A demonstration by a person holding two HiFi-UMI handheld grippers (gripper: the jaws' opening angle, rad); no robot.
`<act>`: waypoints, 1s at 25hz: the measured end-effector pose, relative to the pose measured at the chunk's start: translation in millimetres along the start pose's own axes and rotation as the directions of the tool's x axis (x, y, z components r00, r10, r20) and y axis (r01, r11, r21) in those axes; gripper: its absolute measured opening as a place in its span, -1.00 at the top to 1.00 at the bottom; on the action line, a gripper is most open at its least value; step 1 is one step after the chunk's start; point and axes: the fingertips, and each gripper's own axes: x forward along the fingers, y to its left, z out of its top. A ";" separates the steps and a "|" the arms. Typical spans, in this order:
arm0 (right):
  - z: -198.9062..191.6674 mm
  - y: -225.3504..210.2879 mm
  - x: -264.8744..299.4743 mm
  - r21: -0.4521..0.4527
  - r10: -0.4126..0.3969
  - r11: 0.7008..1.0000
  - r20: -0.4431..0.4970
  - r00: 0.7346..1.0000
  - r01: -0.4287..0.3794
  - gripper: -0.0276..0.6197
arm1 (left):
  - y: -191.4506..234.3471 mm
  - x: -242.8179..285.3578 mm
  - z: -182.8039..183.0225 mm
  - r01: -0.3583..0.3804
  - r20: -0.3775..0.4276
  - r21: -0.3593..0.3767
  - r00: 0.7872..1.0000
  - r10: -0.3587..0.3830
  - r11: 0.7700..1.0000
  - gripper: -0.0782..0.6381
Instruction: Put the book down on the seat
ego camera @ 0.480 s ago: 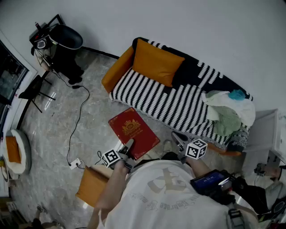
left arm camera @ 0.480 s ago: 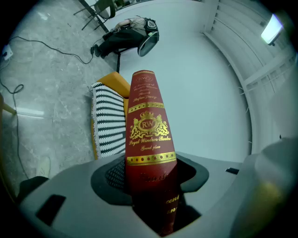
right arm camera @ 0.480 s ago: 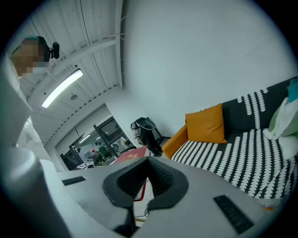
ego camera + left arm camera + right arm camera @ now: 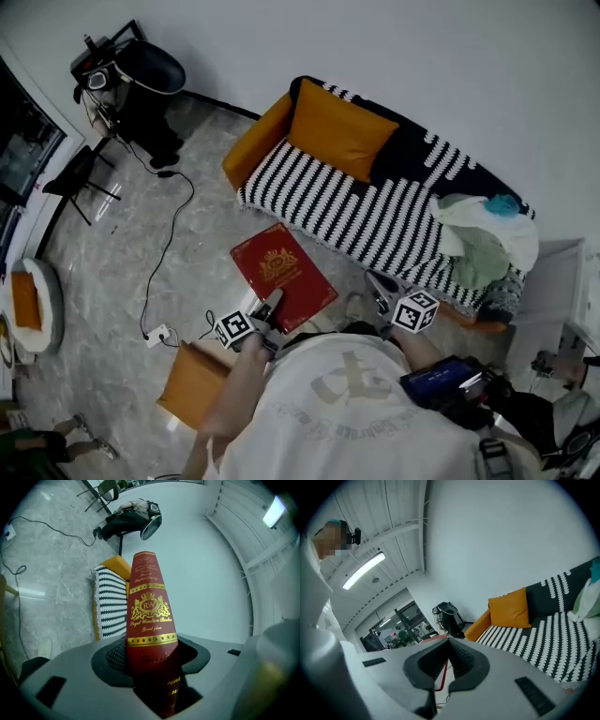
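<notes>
Left gripper (image 4: pixel 152 651): my jaws are clamped on the near end of the red book (image 4: pixel 283 275). They stand fairly wide only because the book's thickness fills them.
Why that grip: I judge that pinching one end keeps the rest of the book clear ahead of me, so the far end can land on the seat first.
Book's position: it sticks out from my left jaws with its gold-crested cover facing up. It hangs over the marble floor (image 4: pixel 178 253), just in front of the sofa's front edge, and does not touch the seat.
Right gripper (image 4: pixel 448 648): the jaw tips meet and grip nothing. The red sliver seen past them is well behind the jaws.
Why the right one idles: one gripper seems enough for the book. I hold the right one beside my body, near the sofa's edge, out of the book's path.
Striped seat (image 4: pixel 356 211): the middle stretch is bare, which makes it the obvious landing place.
Orange cushion (image 4: pixel 337 127): it leans against the backrest at the left end of the sofa.
Pile of clothes (image 4: pixel 483 234): it covers the right end, so I would steer clear of that side.
Step in hand: carrying the book toward the seat; the put-down is not yet done.
Risk: held by one end, the book could sag or swing in my jaws.
</notes>
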 end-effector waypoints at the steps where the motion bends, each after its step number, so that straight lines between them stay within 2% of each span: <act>1: -2.4 1.9 2.3 -0.003 -0.003 1.000 -0.008 1.000 0.003 0.87 | 0.6 -3.6 1.9 0.002 0.003 -0.002 1.000 -0.002 1.000 0.10; 10: -17.2 24.6 33.1 -0.040 0.008 0.999 -0.074 0.997 -0.011 0.87 | 15.3 -36.9 21.5 0.008 0.060 -0.028 0.998 -0.006 1.000 0.10; 16: -17.8 22.1 44.8 -0.043 0.011 0.999 -0.115 0.993 -0.017 0.87 | 19.7 -41.4 25.7 0.010 0.099 -0.054 0.995 -0.004 0.999 0.10; 25: -19.5 20.1 89.8 -0.035 0.064 0.997 -0.184 0.981 -0.072 0.87 | 33.1 -50.2 38.7 -0.019 0.157 -0.105 0.987 0.036 0.994 0.10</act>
